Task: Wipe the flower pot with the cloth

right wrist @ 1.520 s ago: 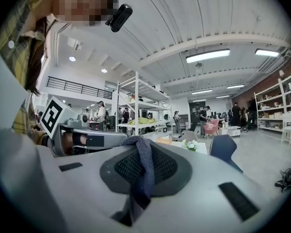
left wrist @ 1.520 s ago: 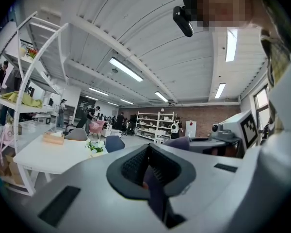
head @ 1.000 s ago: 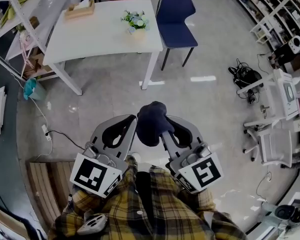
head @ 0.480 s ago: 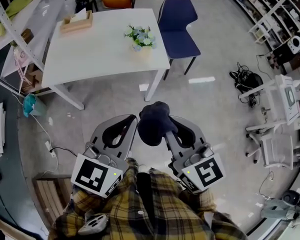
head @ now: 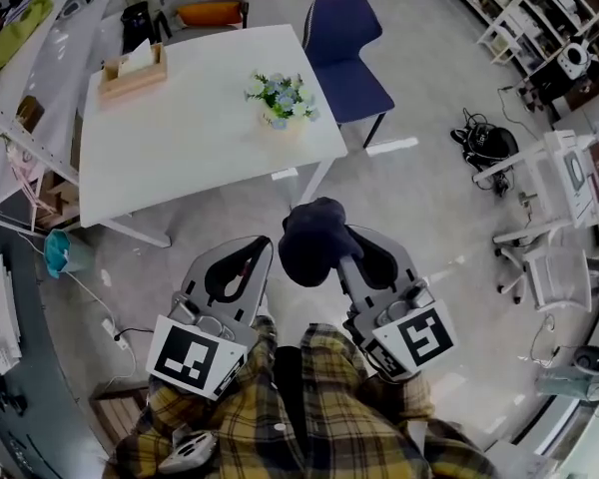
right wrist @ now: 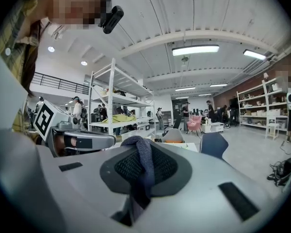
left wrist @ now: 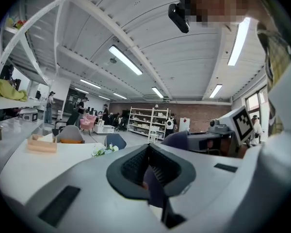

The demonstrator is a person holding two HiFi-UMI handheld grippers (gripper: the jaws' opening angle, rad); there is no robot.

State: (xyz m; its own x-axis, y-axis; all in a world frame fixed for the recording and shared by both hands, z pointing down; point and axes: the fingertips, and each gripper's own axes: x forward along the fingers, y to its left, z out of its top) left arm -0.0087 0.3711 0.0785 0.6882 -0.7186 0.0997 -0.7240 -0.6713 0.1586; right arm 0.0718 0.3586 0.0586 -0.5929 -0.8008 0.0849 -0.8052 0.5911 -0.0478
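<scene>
Two grippers show just beyond a plaid shirt (head: pixel 309 417). The left gripper (head: pixel 267 241) has its jaws pressed together, empty. The right gripper (head: pixel 339 255) is clamped on a dark blue cloth (head: pixel 311 239). Farther off, the flower pot (head: pixel 280 120) stands near the edge of a white table (head: pixel 180 138), beside a blue chair (head: pixel 344 53).

A white table (head: pixel 180 153) carries a flower pot (head: pixel 281 105) and wooden box (head: pixel 132 72).
</scene>
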